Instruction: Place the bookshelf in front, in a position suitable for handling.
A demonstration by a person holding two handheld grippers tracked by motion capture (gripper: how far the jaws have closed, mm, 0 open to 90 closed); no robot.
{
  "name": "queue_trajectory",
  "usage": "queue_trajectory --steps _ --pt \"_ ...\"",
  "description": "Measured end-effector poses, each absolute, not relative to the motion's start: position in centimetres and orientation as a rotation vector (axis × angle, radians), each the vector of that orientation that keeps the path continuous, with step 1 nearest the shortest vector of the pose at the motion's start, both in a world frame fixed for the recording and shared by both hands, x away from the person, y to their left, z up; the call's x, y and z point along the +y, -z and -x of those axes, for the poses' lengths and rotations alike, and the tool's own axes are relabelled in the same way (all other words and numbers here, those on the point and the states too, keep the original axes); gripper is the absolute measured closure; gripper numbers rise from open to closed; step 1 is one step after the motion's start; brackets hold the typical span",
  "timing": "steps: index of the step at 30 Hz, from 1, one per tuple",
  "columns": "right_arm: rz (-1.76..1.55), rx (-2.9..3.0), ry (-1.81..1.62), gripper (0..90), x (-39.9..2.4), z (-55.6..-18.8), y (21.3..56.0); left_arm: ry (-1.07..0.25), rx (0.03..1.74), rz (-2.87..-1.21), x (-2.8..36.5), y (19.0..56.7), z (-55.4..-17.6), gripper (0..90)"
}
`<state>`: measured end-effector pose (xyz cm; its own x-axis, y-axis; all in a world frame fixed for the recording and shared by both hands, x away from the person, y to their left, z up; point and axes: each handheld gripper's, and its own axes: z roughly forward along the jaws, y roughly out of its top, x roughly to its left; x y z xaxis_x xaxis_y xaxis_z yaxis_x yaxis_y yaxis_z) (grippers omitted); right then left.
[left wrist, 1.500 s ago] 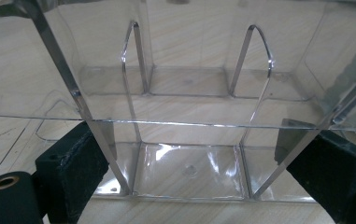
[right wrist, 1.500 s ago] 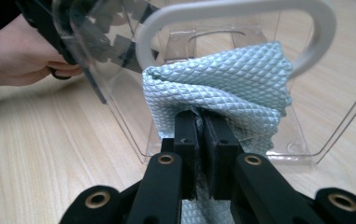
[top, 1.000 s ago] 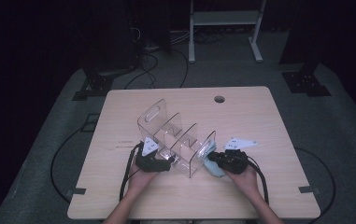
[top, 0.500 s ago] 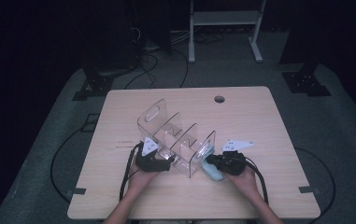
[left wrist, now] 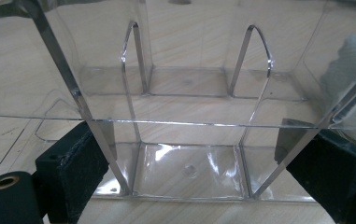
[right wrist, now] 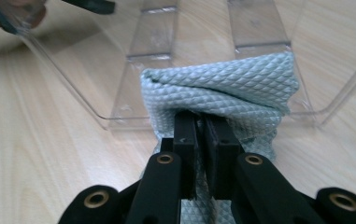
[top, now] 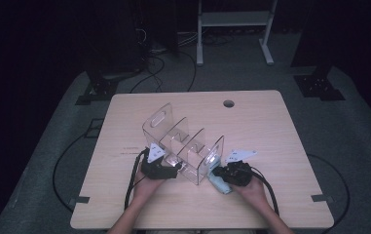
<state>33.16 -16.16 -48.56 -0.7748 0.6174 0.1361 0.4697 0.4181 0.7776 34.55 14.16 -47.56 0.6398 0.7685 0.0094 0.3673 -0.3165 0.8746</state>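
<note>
While my right gripper (right wrist: 202, 140) stays out of it, clenched on a folded pale-blue cloth (right wrist: 222, 88), the cloth's free fold bulges ahead of the jaws and presses against the near end wall of the clear acrylic organiser (top: 183, 146). The organiser's long axis runs away from this gripper toward the far left of the table (top: 270, 122), so I judge the cloth must rise over that end wall to drop into the nearest compartment. At the organiser's other near corner, my left gripper (left wrist: 189, 163) stands wide, its pads (left wrist: 80, 158) bracketing the organiser's end and steadying it. My right hand (top: 251, 187) is the nearer one.
</note>
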Motion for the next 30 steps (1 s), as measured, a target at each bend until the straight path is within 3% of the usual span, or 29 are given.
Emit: queue_trajectory --steps 10,17,25,30 --pt "-0.722 2.662 -1.359 83.4 -12.9 -30.2 48.3 -0.536 0.898 -1.924 14.3 47.6 -34.6 8.3" --pt "-0.967 2.528 -1.311 83.4 -16.0 -33.4 48.9 -0.541 0.896 -1.922 14.2 47.6 -34.5 8.3" --pt "-0.862 2.594 -1.330 83.5 -14.5 -31.9 48.7 -0.532 0.893 -1.922 14.4 47.6 -34.5 8.3" --pt "-0.995 2.493 -1.287 83.6 -16.5 -33.8 48.9 -0.530 0.892 -1.926 14.4 47.6 -34.5 8.3"
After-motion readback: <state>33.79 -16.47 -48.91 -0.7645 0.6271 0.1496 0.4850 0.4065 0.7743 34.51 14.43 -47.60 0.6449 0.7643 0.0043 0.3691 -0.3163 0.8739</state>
